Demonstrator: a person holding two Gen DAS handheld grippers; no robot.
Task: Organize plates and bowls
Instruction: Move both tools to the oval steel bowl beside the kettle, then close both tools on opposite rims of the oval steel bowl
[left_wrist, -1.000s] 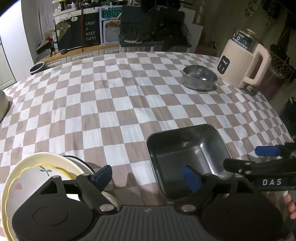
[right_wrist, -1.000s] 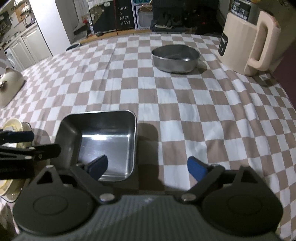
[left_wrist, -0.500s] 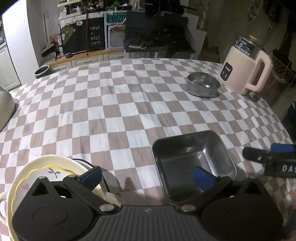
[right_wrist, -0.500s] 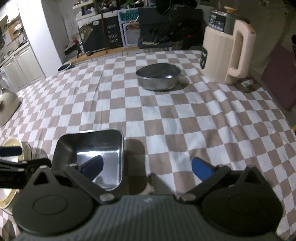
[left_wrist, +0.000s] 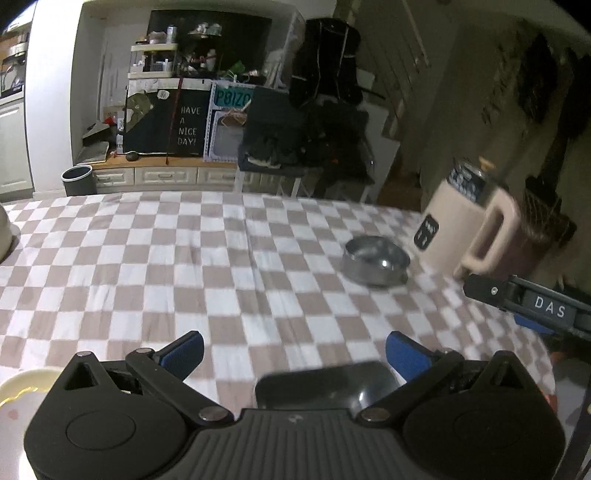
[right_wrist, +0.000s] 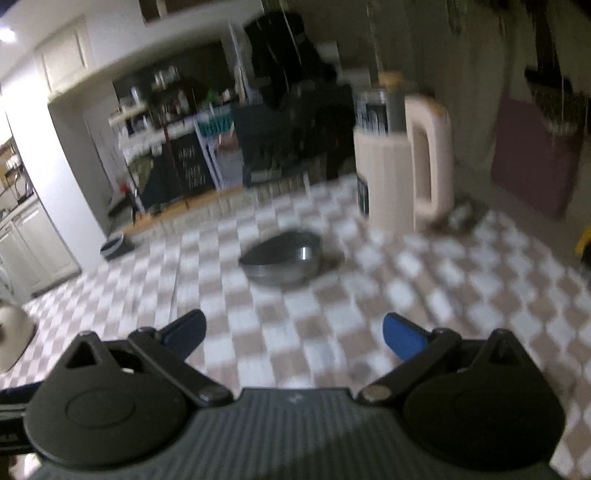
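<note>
A round steel bowl (left_wrist: 375, 263) (right_wrist: 282, 260) rests on the checked tablecloth, far ahead of both grippers. Only the far rim of a square steel pan (left_wrist: 325, 384) shows, just below my left gripper (left_wrist: 293, 350), whose blue pads stand wide apart with nothing between them. A cream plate (left_wrist: 22, 386) peeks in at the lower left. My right gripper (right_wrist: 293, 334) is open too and empty, aimed toward the round bowl; the view is blurred. Its black arm (left_wrist: 532, 304) also crosses the right edge of the left wrist view.
A cream electric kettle (left_wrist: 465, 236) (right_wrist: 400, 162) stands right of the round bowl. A pale lidded pot (right_wrist: 11, 332) sits at the table's left edge. Behind the table are a dark chair (left_wrist: 280, 136), low drawers and a small dark bin (left_wrist: 77, 180).
Both grippers tilted upward, so the square pan slid down to the frame bottom in the left view and out of the right view. The round bowl and kettle now sit nearer mid-frame.
</note>
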